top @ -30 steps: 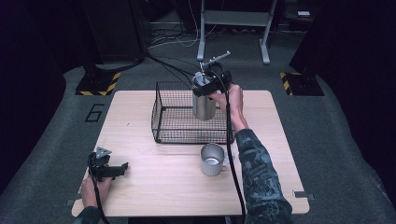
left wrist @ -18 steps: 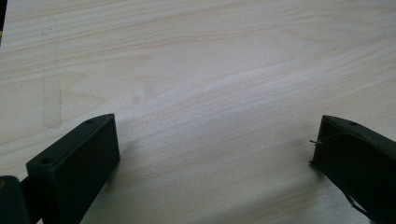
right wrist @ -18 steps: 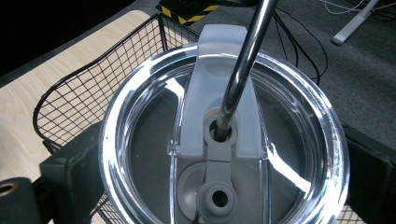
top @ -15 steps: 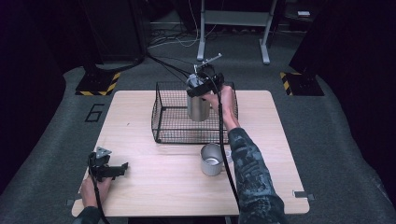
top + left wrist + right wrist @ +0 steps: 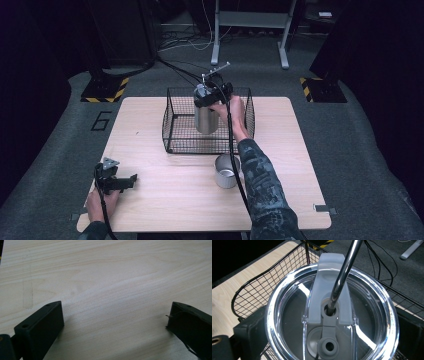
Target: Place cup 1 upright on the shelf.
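Right tool (image 5: 207, 97): clamped on the tumbler (image 5: 205, 117) at its top, one jaw on each side of the clear lid (image 5: 332, 315), per right gripper view. A metal straw (image 5: 342, 272) passes through the lid's centre hole and leans toward 1 o'clock. Tumbler is steel, upright, and held inside the wire basket (image 5: 172, 130), toward the basket's centre. Whether its base touches the basket floor or hangs just above it cannot be told from the high view.

Basket sits on the bench (image 5: 150, 195) at approx. 12 o'clock from bench centre, near the far edge. A steel cup (image 5: 226, 171) stands open-end up just outside the basket's near wall, at approx. 5 o'clock from the basket; it is apart from the tumbler and untouched.

Left tool (image 5: 116, 181): jaws spread wide, nothing between them; left gripper view has bare wood between the jaws. It rests low on the bench at approx. 8 o'clock, near the front-left corner, well apart from basket and cup, and takes no part in the work.

Status (judgement): the work appears to be placing the tumbler into the basket. Carry and alignment over the basket look done. Remaining: seat the tumbler fully on the basket floor if not yet down, release the right tool, withdraw w/o catching the straw or the wire rim. The cup may be a further item to load; this cannot be confirmed.
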A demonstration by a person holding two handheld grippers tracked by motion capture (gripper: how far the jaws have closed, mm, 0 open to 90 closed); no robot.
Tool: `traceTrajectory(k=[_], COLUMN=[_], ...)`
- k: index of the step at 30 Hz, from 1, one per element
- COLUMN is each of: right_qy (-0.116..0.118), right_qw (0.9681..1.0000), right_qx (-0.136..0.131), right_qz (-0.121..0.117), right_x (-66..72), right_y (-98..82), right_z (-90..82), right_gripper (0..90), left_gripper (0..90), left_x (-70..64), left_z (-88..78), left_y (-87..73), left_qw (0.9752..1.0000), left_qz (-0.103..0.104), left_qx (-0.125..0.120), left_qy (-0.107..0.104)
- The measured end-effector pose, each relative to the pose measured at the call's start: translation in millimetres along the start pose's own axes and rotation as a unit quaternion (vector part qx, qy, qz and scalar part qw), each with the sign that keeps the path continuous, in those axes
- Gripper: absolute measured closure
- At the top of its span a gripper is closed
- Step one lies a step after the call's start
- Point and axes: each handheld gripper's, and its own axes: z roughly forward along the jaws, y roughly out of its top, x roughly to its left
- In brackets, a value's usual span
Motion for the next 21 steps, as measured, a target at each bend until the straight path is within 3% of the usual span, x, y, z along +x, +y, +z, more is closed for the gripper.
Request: traceTrajectory(k=[21], right_qy=[0.009], right_qw=[0.9998], right_qx=[0.018], right_qz=[0.005], right_x=[11.9], right_y=[0.4], right_z=[28.1], right_gripper=[3.4], left_gripper=[0.2], left_x=[-0.6], left_z=[0.0], left_y=[-0.1], left_qw=[1.0], left_qz=[-0.004], left_qx=[0.0], left_qy=[-0.001])
